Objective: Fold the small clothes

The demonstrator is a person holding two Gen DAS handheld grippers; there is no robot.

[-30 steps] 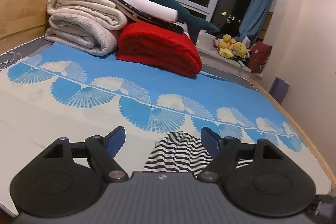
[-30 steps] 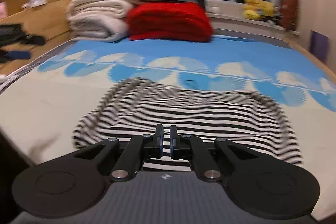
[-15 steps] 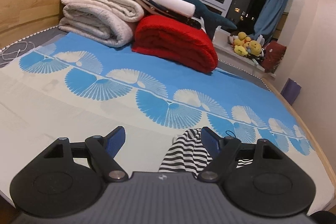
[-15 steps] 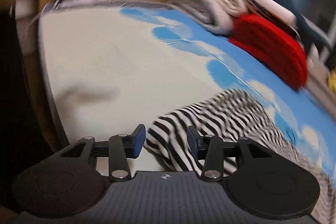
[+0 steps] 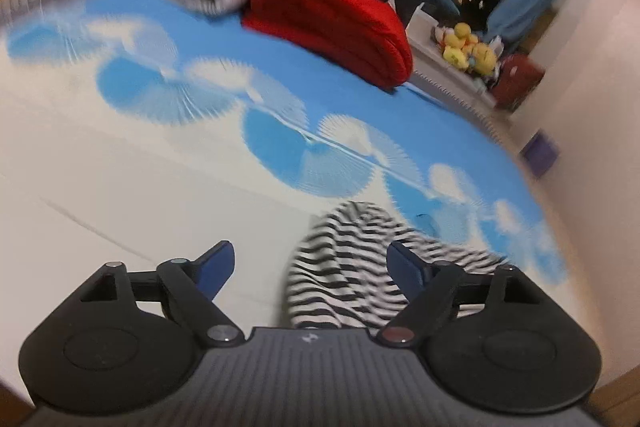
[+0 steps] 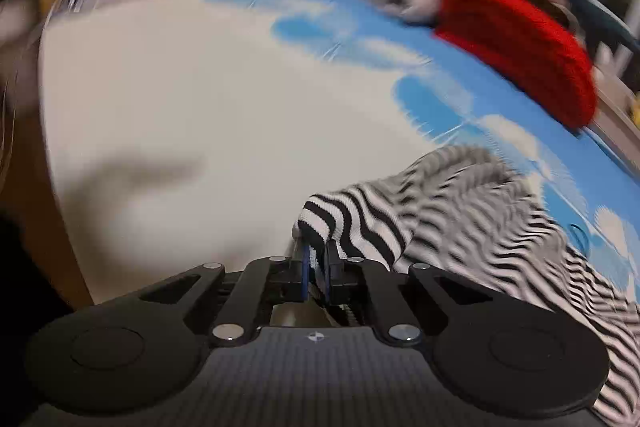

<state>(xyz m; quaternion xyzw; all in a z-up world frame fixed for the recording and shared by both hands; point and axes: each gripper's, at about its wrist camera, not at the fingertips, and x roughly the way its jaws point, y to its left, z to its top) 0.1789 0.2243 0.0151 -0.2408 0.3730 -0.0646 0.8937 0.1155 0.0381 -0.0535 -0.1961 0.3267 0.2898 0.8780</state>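
The right gripper [image 6: 316, 259] pinches a corner of the striped garment [image 6: 480, 211], which lies on the bed sheet [image 6: 200, 87] well short of the red blanket [image 6: 520, 47]. The left gripper [image 5: 308, 267], jaws opening, straddles another edge [image 5: 344, 267] without touching. The soft, light knit probably sags; hems grip best.

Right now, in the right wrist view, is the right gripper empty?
No, the right gripper is shut on a bunched edge of the striped garment.

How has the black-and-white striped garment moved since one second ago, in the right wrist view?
Yes. The black-and-white striped garment, which lay flat, now has its corner lifted in the right gripper, toward the white side of the bedsheet.
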